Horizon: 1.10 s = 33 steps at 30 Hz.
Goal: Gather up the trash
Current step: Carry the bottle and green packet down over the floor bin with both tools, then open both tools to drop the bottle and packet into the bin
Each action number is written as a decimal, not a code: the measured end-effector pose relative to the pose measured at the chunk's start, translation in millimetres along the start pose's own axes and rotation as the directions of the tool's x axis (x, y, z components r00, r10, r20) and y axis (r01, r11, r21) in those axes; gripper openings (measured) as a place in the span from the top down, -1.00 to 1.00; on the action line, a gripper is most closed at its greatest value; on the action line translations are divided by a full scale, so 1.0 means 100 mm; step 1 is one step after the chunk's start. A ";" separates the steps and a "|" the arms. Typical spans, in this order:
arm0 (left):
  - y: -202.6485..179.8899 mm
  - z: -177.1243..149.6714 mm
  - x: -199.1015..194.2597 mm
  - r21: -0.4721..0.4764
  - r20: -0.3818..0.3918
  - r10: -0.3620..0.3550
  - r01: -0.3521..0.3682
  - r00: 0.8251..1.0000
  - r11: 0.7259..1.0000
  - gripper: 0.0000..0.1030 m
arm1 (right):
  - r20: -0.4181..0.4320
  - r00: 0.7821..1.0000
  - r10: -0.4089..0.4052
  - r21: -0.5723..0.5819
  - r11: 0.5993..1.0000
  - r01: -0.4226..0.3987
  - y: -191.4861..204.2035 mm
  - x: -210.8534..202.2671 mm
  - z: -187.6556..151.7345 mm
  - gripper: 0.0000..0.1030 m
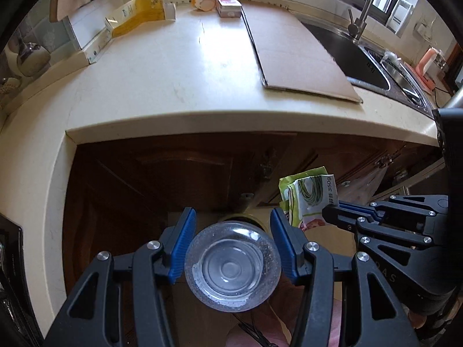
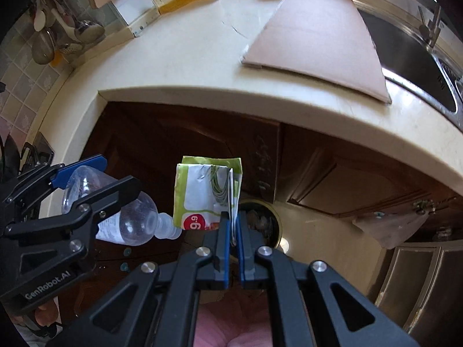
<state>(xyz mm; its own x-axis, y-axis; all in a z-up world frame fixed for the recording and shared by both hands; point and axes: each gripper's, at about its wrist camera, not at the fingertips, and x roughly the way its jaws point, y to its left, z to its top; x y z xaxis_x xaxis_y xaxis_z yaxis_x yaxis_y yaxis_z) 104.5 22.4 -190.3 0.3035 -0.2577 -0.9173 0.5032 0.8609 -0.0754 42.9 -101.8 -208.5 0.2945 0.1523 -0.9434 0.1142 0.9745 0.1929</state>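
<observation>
My left gripper (image 1: 231,225) is shut on a clear plastic bottle (image 1: 233,266), its base toward the camera; the bottle also shows in the right wrist view (image 2: 127,214), neck pointing right. My right gripper (image 2: 233,225) is shut on a folded green-and-white food packet (image 2: 202,196), which also shows in the left wrist view (image 1: 309,199). Both are held in front of the dark wooden cabinets, above a round trash bin (image 2: 260,219) on the floor. More trash lies at the counter's back: a yellow carton (image 1: 139,14), an eggshell (image 1: 204,1) and a small pink box (image 1: 228,6).
A cream countertop (image 1: 173,72) carries a flat cardboard sheet (image 1: 295,49). A steel sink (image 1: 367,60) with a tap is to the right. Utensils hang on the tiled wall at left (image 2: 58,37). A plastic bag hangs from a cabinet handle (image 2: 393,225).
</observation>
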 end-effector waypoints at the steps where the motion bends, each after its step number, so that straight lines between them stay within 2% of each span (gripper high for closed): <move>1: -0.02 -0.05 0.11 -0.005 -0.016 -0.001 0.001 1.000 1.000 0.00 | -0.020 1.000 -0.007 0.009 1.000 0.007 -0.05 0.11 -0.05 0.92; 6: -0.05 -0.28 0.73 -0.047 -0.086 0.028 -0.032 0.996 0.998 0.00 | -0.120 0.992 -0.026 0.045 0.998 0.032 -0.30 0.72 -0.34 0.92; 13: 0.00 -0.64 1.80 -0.144 -0.203 0.009 -0.039 0.979 0.989 0.00 | -0.245 0.969 -0.041 0.114 0.991 0.071 -0.68 1.77 -0.68 0.92; 18: 0.11 -0.85 2.59 -0.208 -0.260 0.000 -0.056 0.966 0.977 0.00 | -0.307 0.950 -0.061 0.115 0.988 0.101 -0.81 2.48 -0.84 0.91; 24: 0.22 -1.10 3.29 -0.218 -0.306 -0.024 -0.045 0.952 0.975 -0.01 | -0.351 0.935 -0.046 0.081 0.994 0.079 -0.81 3.23 -0.94 0.89; 25: 0.23 -1.14 3.38 -0.213 -0.317 -0.026 -0.045 0.948 0.976 -0.06 | -0.358 0.933 -0.049 0.071 0.994 0.080 -0.81 3.33 -0.95 0.87; 26: 0.25 -1.16 3.45 -0.211 -0.324 -0.023 -0.048 0.946 0.976 -0.20 | -0.366 0.930 -0.045 0.060 0.996 0.072 -0.80 3.43 -0.97 0.84; 28: 0.30 -1.24 3.54 -0.216 -0.326 -0.016 -0.058 0.945 0.975 -0.46 | -0.382 0.923 -0.048 0.020 0.998 0.060 -0.79 3.61 -1.03 0.58; 29: 0.32 -1.28 3.58 -0.217 -0.331 -0.013 -0.063 0.944 0.974 -0.52 | -0.389 0.920 -0.053 0.001 0.998 0.058 -0.77 3.67 -1.04 0.49; 30: 0.33 -1.31 3.61 -0.213 -0.343 -0.009 -0.068 0.939 0.975 -0.52 | -0.396 0.917 -0.056 -0.018 0.998 0.053 -0.75 3.72 -1.07 0.36; 33: 0.35 -1.36 3.63 -0.203 -0.383 0.002 -0.086 0.924 0.975 -0.52 | -0.403 0.914 -0.041 -0.050 0.998 0.022 -0.74 3.71 -1.11 0.34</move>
<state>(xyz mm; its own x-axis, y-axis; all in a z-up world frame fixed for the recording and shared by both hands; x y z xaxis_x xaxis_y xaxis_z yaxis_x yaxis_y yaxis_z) 122.2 19.0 -578.9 -0.0281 -0.0686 -0.9972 0.3009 0.9508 -0.0739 38.5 -99.4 -602.6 -0.1178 0.1658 -0.9791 0.0727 0.9848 0.1580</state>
